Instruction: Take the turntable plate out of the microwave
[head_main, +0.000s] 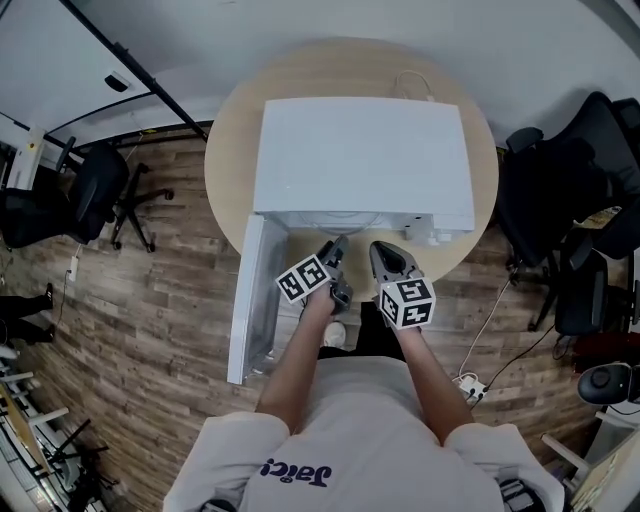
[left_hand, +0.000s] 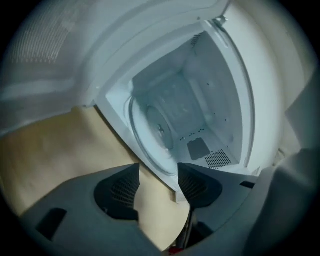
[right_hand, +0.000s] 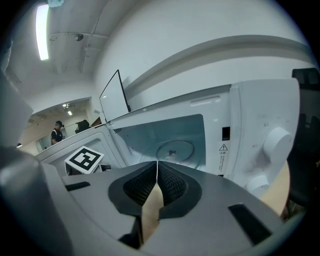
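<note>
A white microwave (head_main: 365, 160) stands on a round wooden table (head_main: 228, 150), its door (head_main: 247, 300) swung open toward me on the left. The clear glass turntable plate (left_hand: 152, 130) lies inside the cavity; it also shows in the right gripper view as the plate (right_hand: 174, 149). My left gripper (left_hand: 157, 184) is rolled on its side just outside the opening, jaws open with only tabletop and the cavity's edge between them. My right gripper (right_hand: 157, 172) points at the cavity from the front, jaws shut on nothing. In the head view the left gripper (head_main: 335, 250) and right gripper (head_main: 383, 255) sit side by side at the opening.
The microwave's control knobs (right_hand: 276, 141) are right of the cavity. Office chairs (head_main: 95, 195) stand left and right of the table, and cables with a power strip (head_main: 470, 385) lie on the wood floor. A person (right_hand: 57, 131) stands far off in the room.
</note>
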